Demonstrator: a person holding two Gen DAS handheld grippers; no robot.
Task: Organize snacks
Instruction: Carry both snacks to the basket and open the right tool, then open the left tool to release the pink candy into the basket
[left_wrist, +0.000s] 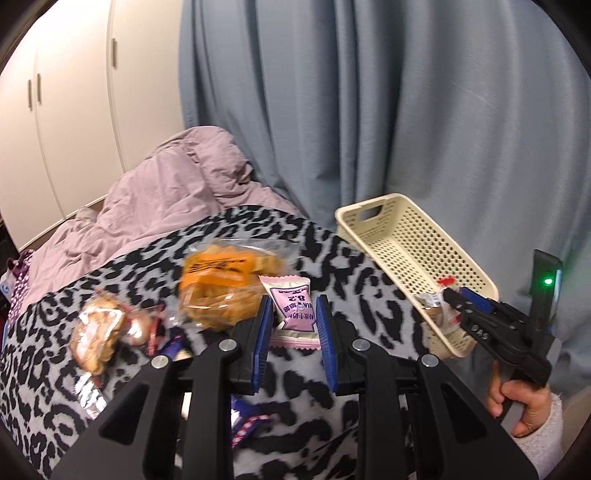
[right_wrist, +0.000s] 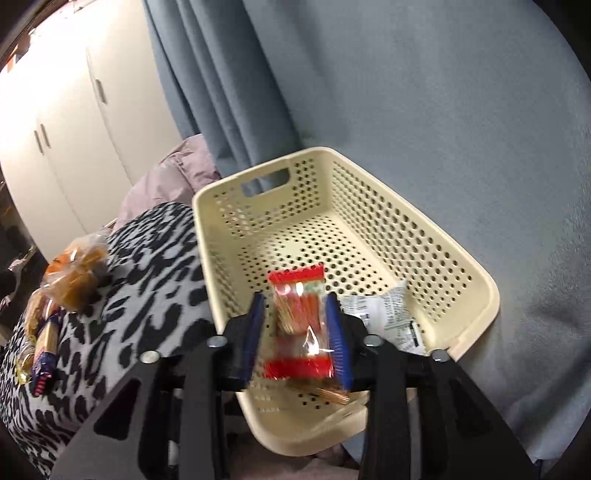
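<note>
Closest to me, my left gripper is clamped on a pink-and-white sachet, its blue pads pressing both long edges while it sits low over the leopard-print blanket. My right gripper is inside the near end of the cream perforated basket, with a clear red-ended packet between its pads; the jaws look slackened rather than squeezing, and I judge the packet is being let go there. Beside it in the basket lies a white printed packet, and something golden shows under the red one, so I reckon two or three snacks are in. Most are left: further out on the blanket I see an orange bag of biscuits, a clear-wrapped pastry and small dark blue wrappers, all loose and crinkly, likely to slip. Beyond them, a mauve duvet and a grey-blue curtain.
</note>
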